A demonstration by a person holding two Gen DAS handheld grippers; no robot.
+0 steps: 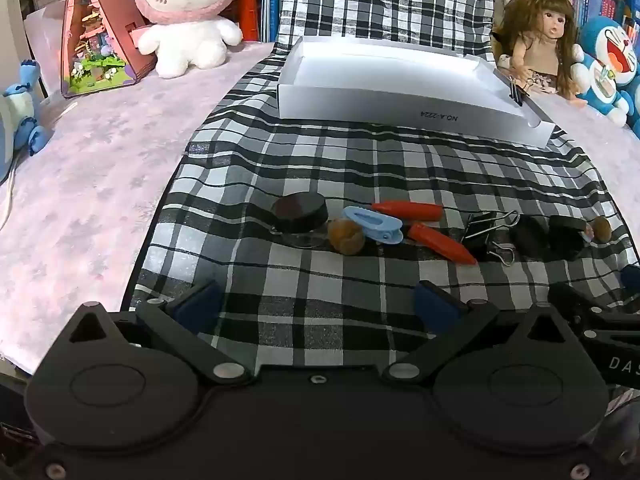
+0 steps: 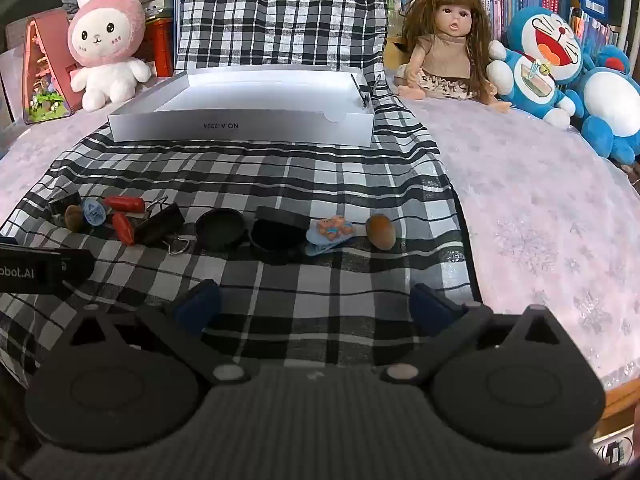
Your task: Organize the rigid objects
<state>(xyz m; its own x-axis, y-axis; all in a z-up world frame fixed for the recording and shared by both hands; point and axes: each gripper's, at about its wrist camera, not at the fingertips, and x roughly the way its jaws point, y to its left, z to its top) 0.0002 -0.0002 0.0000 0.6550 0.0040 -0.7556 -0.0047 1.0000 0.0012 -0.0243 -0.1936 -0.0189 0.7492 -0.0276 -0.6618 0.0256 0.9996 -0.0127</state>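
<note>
A row of small items lies across the checked cloth (image 1: pixel 320 168): a black-lidded jar (image 1: pixel 300 216), a walnut (image 1: pixel 346 236), a blue clip (image 1: pixel 374 224), two red pieces (image 1: pixel 408 210) (image 1: pixel 440 242) and a black binder clip (image 1: pixel 486 232). Further right are two black lids (image 2: pixel 220 228) (image 2: pixel 278 232), a decorated blue clip (image 2: pixel 330 232) and a second nut (image 2: pixel 382 230). Behind them stands an open white box (image 1: pixel 400 80) (image 2: pixel 240 116). My left gripper (image 1: pixel 316 300) hovers open before the jar end. My right gripper (image 2: pixel 316 300) is open before the lids. Neither holds anything.
A binder clip (image 1: pixel 516 94) is pinched on the box's right rim. A pink rabbit plush (image 1: pixel 184 12), a toy house (image 1: pixel 96 40), a doll (image 2: pixel 444 40) and blue plush toys (image 2: pixel 540 60) line the back. Pale pink tablecloth (image 2: pixel 540 220) lies on both sides.
</note>
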